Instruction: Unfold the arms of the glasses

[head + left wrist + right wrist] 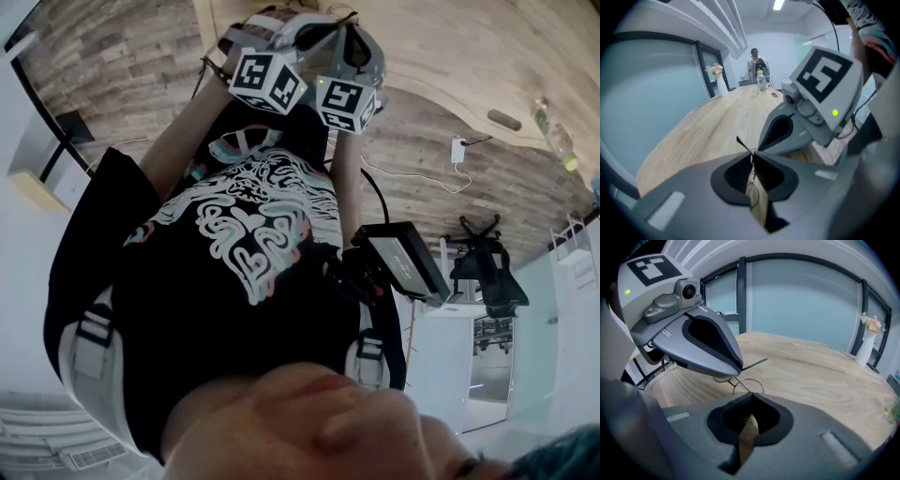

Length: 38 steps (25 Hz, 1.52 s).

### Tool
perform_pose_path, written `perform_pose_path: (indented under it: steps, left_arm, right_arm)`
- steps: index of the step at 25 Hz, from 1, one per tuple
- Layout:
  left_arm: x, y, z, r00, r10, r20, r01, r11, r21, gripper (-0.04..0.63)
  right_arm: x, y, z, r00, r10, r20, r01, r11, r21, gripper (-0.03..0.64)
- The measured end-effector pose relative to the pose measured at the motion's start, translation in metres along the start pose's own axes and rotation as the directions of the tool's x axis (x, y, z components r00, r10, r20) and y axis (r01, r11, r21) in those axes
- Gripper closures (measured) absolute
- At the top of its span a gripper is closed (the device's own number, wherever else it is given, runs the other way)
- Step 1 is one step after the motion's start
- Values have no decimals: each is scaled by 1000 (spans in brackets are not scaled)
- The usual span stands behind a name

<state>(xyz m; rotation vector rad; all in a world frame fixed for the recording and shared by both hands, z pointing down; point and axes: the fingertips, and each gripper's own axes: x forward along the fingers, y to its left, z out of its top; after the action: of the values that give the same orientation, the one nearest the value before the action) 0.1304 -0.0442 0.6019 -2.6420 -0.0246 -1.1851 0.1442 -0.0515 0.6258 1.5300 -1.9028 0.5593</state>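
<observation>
Nearest the lens in the left gripper view, the left claw (752, 160) is closed, its two dark ribbed pads pressed together on the glasses (742, 142). A thin wire part of the frame runs through the seam between the pads. One dark arm tip sticks out just beyond the pad tips, angled up and to the left. A curve of wire rim shows in the gap below the pads.

The right claw (749, 398) is likewise closed on the glasses. A straight wire piece runs from a round wire lens (748, 386) down into the meeting point of its pads. The lens sits just beyond this claw's tips.

Both claws meet the glasses from opposite sides with their tips almost touching. The glasses are thus held between the two, clear of the tabletop (708, 131), which lies beneath and beyond them.

Past the glasses, at the far end of the tabletop, stand a white vase (722, 86) with flowers and a bottle (761, 82). A person (755, 60) is behind them.

In the head view the two marker cubes (268, 81) sit side by side against the person's patterned black shirt (248, 234). The glasses themselves cannot be made out there.
</observation>
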Motion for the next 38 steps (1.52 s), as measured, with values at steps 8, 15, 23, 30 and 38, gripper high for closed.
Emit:
perform_pose_path:
  steps: [8, 15, 23, 30, 38]
  left_arm:
    - [-13, 14, 6, 999, 45, 16, -45, 998, -38, 589]
    - [-45, 27, 3, 993, 112, 36, -106, 983, -151, 589]
    - [-86, 70, -15, 965, 259, 33, -226, 894, -387, 588]
    - [-91, 73, -31, 966, 256, 33, -218, 879, -425, 582]
    - [-81, 73, -32, 966, 255, 43, -214, 882, -419, 589]
  right_arm:
    - [1, -5, -1, 1000, 18, -4, -18, 1000, 15, 617]
    - [-4, 4, 2, 999, 48, -8, -48, 998, 33, 617]
    - [-4, 12, 9, 993, 114, -22, -112, 991, 73, 617]
    - [0, 22, 8, 987, 143, -69, -141, 990, 27, 617]
    - [3, 26, 11, 984, 124, -126, -132, 990, -51, 617]
